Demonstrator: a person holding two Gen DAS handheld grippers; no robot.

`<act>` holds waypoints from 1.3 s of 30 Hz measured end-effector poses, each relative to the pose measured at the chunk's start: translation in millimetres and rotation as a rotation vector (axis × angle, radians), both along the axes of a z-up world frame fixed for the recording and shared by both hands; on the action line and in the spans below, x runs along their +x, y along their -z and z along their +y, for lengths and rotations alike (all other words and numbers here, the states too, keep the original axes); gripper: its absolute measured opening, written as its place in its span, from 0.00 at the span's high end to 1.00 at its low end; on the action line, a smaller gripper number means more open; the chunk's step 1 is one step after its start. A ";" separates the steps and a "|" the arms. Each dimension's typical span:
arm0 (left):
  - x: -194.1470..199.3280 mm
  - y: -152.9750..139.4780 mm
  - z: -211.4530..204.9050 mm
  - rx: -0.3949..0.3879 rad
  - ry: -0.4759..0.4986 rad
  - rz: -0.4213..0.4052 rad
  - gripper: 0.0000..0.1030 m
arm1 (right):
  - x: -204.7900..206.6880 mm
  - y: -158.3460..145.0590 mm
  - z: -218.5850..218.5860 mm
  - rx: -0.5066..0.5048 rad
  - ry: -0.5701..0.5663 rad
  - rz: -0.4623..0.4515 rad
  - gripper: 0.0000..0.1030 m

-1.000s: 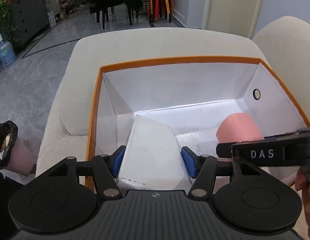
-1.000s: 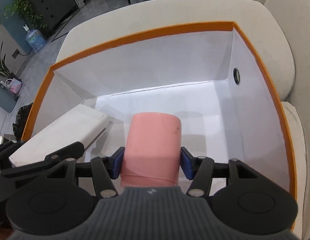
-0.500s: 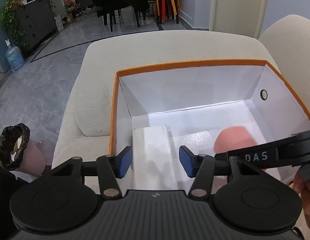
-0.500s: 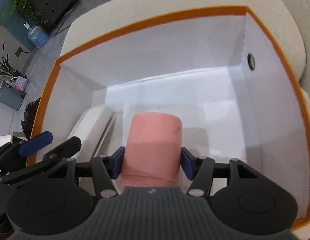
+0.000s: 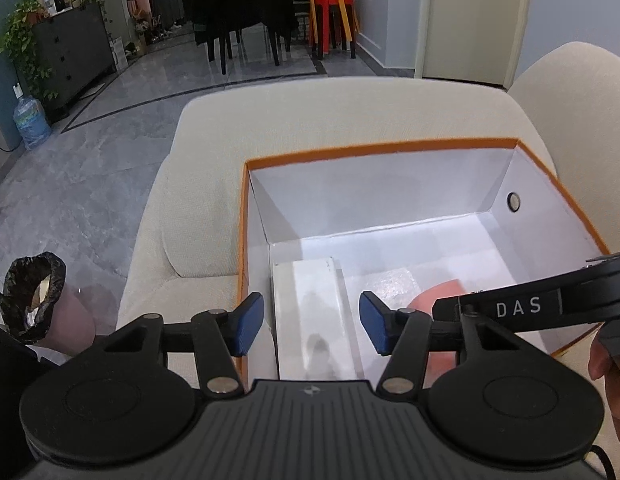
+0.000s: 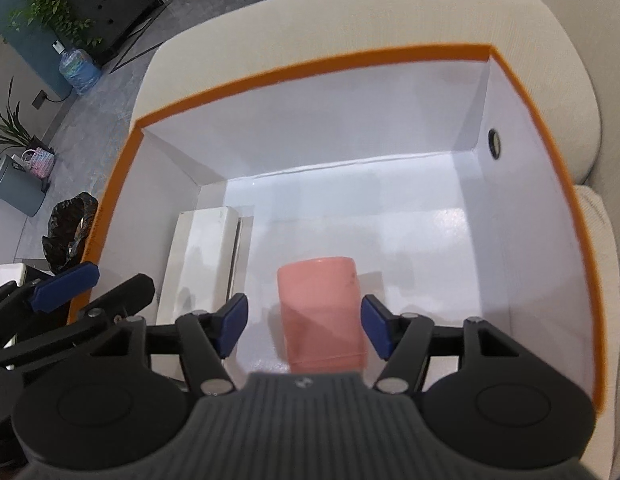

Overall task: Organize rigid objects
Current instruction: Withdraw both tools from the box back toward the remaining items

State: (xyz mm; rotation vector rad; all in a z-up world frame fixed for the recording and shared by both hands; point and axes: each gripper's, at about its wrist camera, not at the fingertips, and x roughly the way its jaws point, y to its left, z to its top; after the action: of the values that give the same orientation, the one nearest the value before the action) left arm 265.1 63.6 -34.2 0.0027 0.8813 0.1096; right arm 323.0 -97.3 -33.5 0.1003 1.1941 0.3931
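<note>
An orange-rimmed white bin [image 5: 382, 148] [image 6: 310, 64] sits on a cream sofa. A flat white box [image 5: 310, 292] [image 6: 202, 256] lies on the bin floor against its left wall. My left gripper [image 5: 312, 322] hovers open above it, pads clear of it; it shows at the left edge of the right wrist view [image 6: 94, 292]. A pink cup [image 6: 320, 304] [image 5: 442, 292] stands on the bin floor beside the box. Around it my right gripper [image 6: 304, 328] has its jaws opening, a gap showing on each side of the cup. Its black arm [image 5: 530, 306] crosses the left wrist view.
The cream sofa cushion [image 5: 310, 112] surrounds the bin, with a backrest [image 6: 570, 80] on the right. A pink waste bin with a black bag [image 5: 34, 300] [image 6: 70, 228] stands on the grey floor to the left. A hand [image 5: 610, 364] holds the right gripper.
The left gripper let go of the white box, which now lies flat in the bin, and it lifted away. The right gripper's pads came off the pink cup, which stands on the bin floor.
</note>
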 end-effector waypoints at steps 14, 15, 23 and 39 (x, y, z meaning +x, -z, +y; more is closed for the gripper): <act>-41.9 -52.0 -7.2 -0.006 0.006 -0.091 0.31 | -42.6 -63.0 -17.1 -0.013 -0.012 -0.142 0.39; -46.7 -55.0 -7.2 -0.008 0.008 -0.098 0.30 | -48.8 -69.0 -20.0 -0.012 -0.013 -0.157 0.38; -93.2 -69.7 -7.1 -0.041 0.004 -0.148 0.28 | -103.7 -107.6 -52.2 0.047 -0.012 -0.228 0.36; -166.4 -65.8 -21.7 -0.096 0.019 -0.182 0.24 | -208.4 -128.7 -110.7 0.226 0.026 -0.252 0.34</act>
State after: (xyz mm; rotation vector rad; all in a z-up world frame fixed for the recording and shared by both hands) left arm 98.7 41.9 31.6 -0.0876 0.7037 0.0484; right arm 114.6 -208.0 95.2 0.2540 0.8966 0.5023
